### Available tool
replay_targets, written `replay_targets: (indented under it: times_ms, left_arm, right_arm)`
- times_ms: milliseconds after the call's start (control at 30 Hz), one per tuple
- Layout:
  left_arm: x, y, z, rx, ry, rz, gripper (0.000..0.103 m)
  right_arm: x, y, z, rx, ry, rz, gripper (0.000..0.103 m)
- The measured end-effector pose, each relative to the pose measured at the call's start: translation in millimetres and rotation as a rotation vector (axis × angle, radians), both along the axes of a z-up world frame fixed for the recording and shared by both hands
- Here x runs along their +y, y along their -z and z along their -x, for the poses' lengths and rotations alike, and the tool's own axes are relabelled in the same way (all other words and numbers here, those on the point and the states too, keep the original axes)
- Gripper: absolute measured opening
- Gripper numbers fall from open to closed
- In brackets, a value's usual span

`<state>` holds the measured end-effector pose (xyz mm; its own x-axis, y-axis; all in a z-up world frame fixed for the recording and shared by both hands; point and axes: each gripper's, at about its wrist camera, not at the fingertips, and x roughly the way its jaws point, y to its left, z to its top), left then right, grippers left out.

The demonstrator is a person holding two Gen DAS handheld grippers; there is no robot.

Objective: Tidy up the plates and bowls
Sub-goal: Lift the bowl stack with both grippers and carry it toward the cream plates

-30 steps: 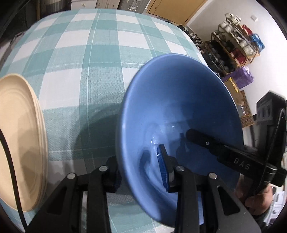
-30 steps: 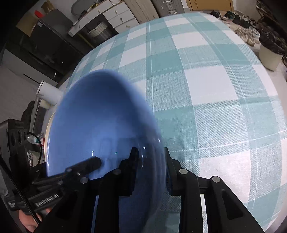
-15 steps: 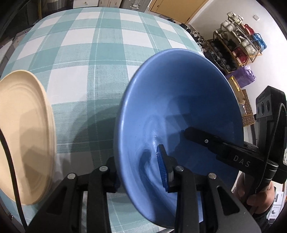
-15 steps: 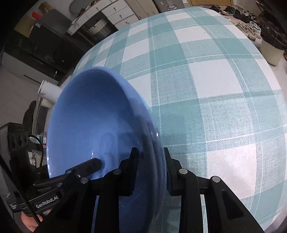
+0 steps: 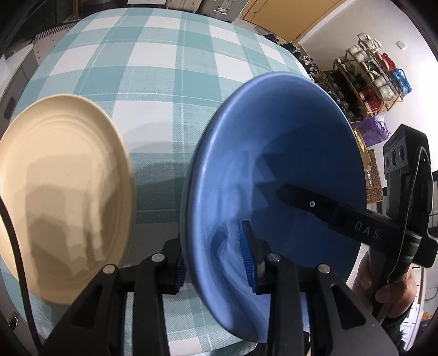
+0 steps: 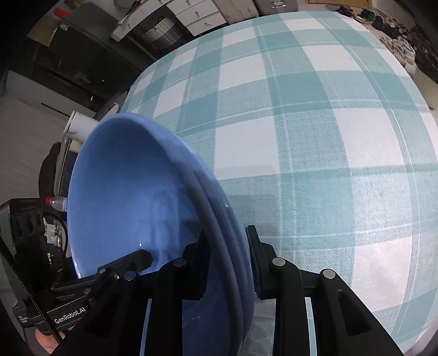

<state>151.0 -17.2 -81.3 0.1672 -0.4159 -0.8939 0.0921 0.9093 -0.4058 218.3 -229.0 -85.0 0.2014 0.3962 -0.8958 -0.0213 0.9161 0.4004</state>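
- Blue bowl pinched at rim by both grippers, one on each side, tilted steeply, held above bench.
- Left gripper clamped on near rim: one blue pad inside the bowl, the other outside against the wall.
- Right gripper clamped on opposite rim, one finger inside, one outside; in right wrist view bowl fills lower left.
- Double edge line at rim in right wrist view; one bowl or two stacked, cannot tell.
- In left wrist view, right gripper's finger marked "DAS" reaches into bowl from right; hand on its handle at lower right.
- In right wrist view, left gripper's finger marked "GenRobot.AI" lies at bowl's lower left edge.
- Beige plate on bench left of bowl, apart from it, slightly blurred.
- Bench covered in teal-and-white check cloth; bowl's shadow on cloth under and between plate and bowl.
- Shelf rack with mugs and coloured items by white wall at far right, purple bag below.
- White drawer units and dark cabinets beyond bench's far left in right wrist view.
- Shoes on floor past bench's right end.
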Motion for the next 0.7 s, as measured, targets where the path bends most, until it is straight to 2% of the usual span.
replay_targets:
  times_ms: [267, 433, 700]
  left_arm:
    - [17.6, -11.8, 2.3, 0.021, -0.019, 0.013, 0.032]
    - [27.2, -20.3, 5.5, -0.002, -0.042, -0.003, 0.032]
    - [38.7, -25.9, 4.5, -0.008, -0.063, -0.002, 0.032]
  right_arm:
    - [23.9, -24.3, -8.7, -0.016, -0.055, 0.023, 0.026]
    - [41.2, -37.9, -11.1, -0.040, -0.083, 0.025, 0.026]
    - [51.7, -40.4, -11.5, -0.034, -0.083, 0.007, 0.026]
